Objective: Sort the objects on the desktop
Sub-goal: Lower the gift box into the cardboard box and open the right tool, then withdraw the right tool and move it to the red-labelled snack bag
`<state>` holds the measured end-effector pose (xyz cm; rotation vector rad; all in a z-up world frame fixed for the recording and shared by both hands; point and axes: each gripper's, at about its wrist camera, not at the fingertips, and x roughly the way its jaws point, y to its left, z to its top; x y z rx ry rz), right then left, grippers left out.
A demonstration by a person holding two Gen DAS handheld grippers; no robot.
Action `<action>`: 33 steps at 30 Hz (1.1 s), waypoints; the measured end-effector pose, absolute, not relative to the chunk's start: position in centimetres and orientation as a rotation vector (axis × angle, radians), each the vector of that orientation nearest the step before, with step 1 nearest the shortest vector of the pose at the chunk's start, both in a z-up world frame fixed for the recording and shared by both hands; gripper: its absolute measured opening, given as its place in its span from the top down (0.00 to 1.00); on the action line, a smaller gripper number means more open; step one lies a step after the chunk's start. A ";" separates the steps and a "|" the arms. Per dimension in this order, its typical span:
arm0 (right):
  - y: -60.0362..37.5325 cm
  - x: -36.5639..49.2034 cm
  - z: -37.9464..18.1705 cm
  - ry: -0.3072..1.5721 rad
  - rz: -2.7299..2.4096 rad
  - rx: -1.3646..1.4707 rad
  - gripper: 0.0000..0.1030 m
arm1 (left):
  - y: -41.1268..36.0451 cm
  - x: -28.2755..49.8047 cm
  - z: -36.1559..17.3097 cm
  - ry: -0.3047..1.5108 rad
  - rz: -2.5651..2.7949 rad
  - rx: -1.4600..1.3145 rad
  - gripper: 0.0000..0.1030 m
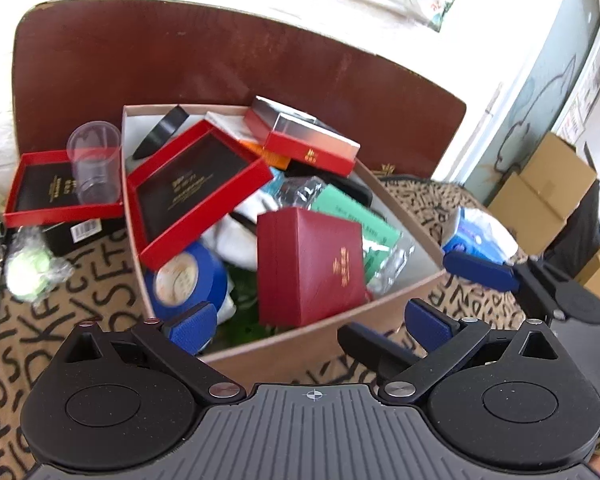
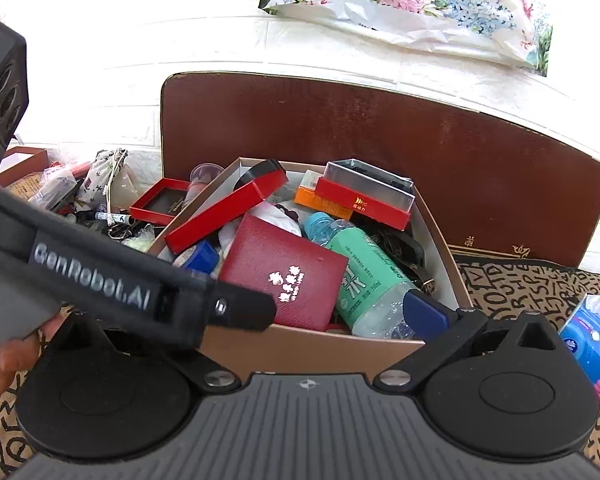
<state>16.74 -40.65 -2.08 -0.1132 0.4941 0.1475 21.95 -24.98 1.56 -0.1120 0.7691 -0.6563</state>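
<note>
Now both tongs, left [image 1: 308, 322] and right [image 2: 332, 312], gape wide and empty at the near rim of the brown cardboard box [image 1: 320, 344], where the dark red textured case [image 1: 312, 264] lies atop the clutter.

The cardboard box [image 1: 332, 340] looks matt tan. Inside it, the dark red case [image 2: 284, 272] has a fine textured, leather-like skin with glossy foil print. The green-labelled bottle [image 2: 364, 280] is clear, shiny plastic. The cup [image 1: 94, 160] is clear plastic. Printed cloth [image 1: 60, 300] covers the surface.
</note>
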 end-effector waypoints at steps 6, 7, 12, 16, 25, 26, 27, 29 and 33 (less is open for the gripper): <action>-39.4 15.4 -1.9 0.492 0.165 -0.098 0.00 | -23.5 20.1 2.0 0.733 -0.637 -0.097 0.00; -39.1 15.2 -1.8 0.493 0.167 -0.096 0.00 | -23.3 19.8 2.1 0.728 -0.631 -0.089 0.00; -37.8 14.1 -1.8 0.498 0.178 -0.075 0.00 | -21.9 18.5 2.2 0.739 -0.611 -0.093 0.00; -36.6 13.2 -1.9 0.506 0.180 -0.064 0.00 | -20.6 17.4 2.0 0.742 -0.602 -0.097 0.00; -32.8 10.5 -2.0 0.536 0.209 -0.043 0.00 | -15.9 14.0 1.4 0.737 -0.577 -0.130 0.00; -32.0 10.2 -2.1 0.539 0.218 -0.051 0.00 | -15.0 13.6 1.2 0.734 -0.566 -0.132 0.00; -31.2 9.9 -2.2 0.540 0.227 -0.060 0.00 | -14.2 13.2 1.1 0.733 -0.554 -0.137 0.00; -29.5 9.5 -2.4 0.543 0.252 -0.066 0.00 | -12.3 12.6 0.8 0.730 -0.530 -0.151 0.00; -26.0 9.5 -2.7 0.556 0.316 -0.046 0.00 | -8.1 11.8 0.1 0.732 -0.464 -0.193 0.00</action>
